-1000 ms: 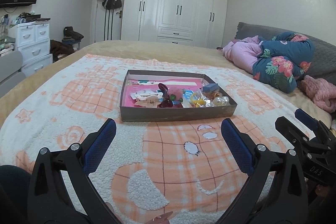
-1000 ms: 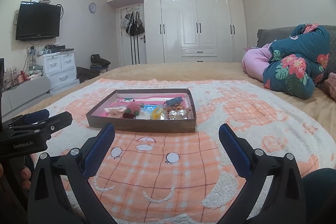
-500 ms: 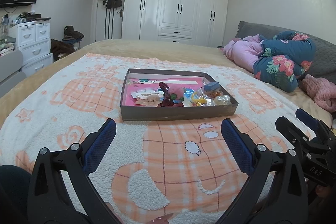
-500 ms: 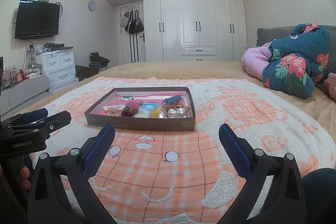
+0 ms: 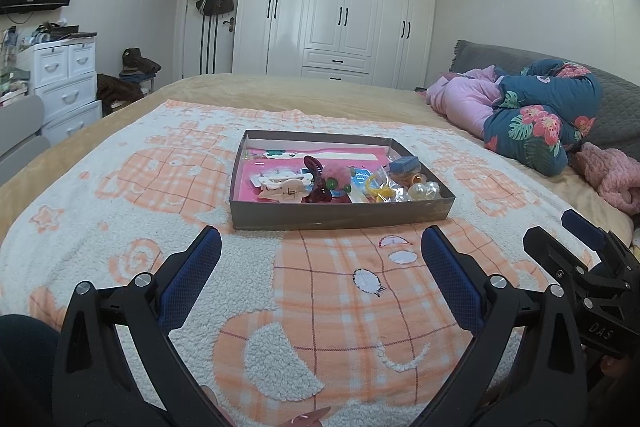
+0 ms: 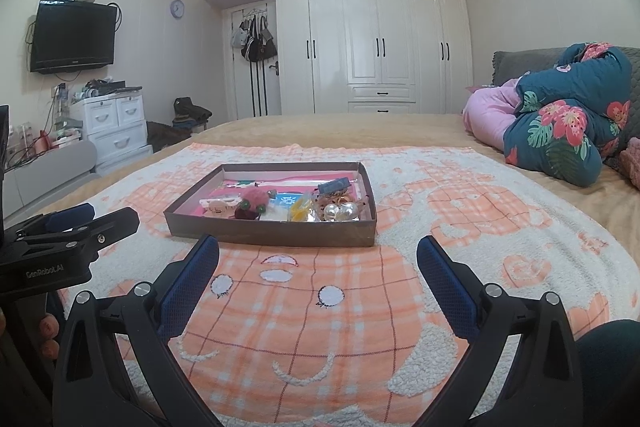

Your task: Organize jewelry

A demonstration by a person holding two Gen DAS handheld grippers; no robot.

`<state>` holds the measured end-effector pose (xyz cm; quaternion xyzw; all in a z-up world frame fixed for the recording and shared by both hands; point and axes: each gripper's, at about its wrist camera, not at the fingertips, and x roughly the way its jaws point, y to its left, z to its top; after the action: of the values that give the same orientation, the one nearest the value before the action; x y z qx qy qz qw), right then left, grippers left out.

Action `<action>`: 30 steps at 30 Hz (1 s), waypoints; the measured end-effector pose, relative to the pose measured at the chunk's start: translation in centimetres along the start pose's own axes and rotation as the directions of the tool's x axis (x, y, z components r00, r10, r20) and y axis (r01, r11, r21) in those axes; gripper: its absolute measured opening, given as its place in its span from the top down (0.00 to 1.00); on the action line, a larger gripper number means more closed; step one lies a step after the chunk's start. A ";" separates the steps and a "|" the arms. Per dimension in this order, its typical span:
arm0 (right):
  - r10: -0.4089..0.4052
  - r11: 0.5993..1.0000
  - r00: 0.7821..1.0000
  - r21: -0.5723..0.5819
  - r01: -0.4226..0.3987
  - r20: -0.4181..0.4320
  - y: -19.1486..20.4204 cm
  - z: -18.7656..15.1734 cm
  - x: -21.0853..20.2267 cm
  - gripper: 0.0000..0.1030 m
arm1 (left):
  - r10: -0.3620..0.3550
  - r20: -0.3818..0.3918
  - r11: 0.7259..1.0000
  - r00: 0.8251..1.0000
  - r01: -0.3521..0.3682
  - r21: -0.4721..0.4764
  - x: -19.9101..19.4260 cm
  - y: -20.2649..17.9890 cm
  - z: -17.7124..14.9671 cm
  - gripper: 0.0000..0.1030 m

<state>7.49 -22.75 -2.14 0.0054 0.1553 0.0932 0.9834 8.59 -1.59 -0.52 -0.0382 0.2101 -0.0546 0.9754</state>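
Left wrist view: bed fills the frame, covered ahead by an orange-and-white plaid fleece blanket. White wardrobe stands on the far wall, beyond the bed. Floral quilt bundle lies far right of the left hand-held gripper, well apart from it.

A shallow brown tray with a pink lining sits on the blanket straight ahead of the left hand-held gripper, near its fingertips but not touching. The jewelry sits inside the tray: a dark red hair claw near the centre, a cream clip just left of it, and clear bead ornaments in the near right corner. Smaller items between them are too jumbled to identify.

Left hand-held gripper: blue-padded fingers spread wide apart, nothing between them, hovering over the blanket. Right hand-held gripper shows at the right edge of this view, low and beside the left one.

Right wrist view: same tray lies ahead and slightly left of the right hand-held gripper. Its fingers are likewise wide apart and hold nothing. The left hand-held gripper enters at the left edge, short of the tray.
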 end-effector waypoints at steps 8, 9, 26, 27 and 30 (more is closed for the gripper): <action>-0.002 1.000 1.000 -0.002 0.002 -0.001 0.1 -0.1 0.0 0.06 | 0.003 0.001 1.000 1.000 -0.003 0.001 0.0 0.0 -0.1 0.11; -0.002 1.000 1.000 -0.001 0.002 -0.001 0.1 -0.1 0.0 0.06 | 0.004 0.001 1.000 1.000 -0.004 0.000 0.0 0.1 -0.1 0.11; -0.006 1.000 1.000 0.000 0.006 0.006 0.1 0.0 -0.1 0.06 | 0.012 0.001 1.000 1.000 -0.012 0.005 0.1 0.4 -0.2 0.11; -0.005 1.000 1.000 0.001 0.005 0.007 0.1 0.0 -0.1 0.06 | 0.013 0.001 1.000 1.000 -0.013 0.005 0.1 0.5 -0.2 0.11; -0.005 1.000 1.000 0.002 0.005 0.005 0.1 0.1 -0.1 0.06 | 0.013 0.001 1.000 1.000 -0.013 0.006 0.0 0.4 -0.1 0.11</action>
<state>7.41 -22.68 -2.03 0.0061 0.1530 0.0906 0.9840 8.61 -1.18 -0.70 -0.0338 0.2098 -0.0490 0.9759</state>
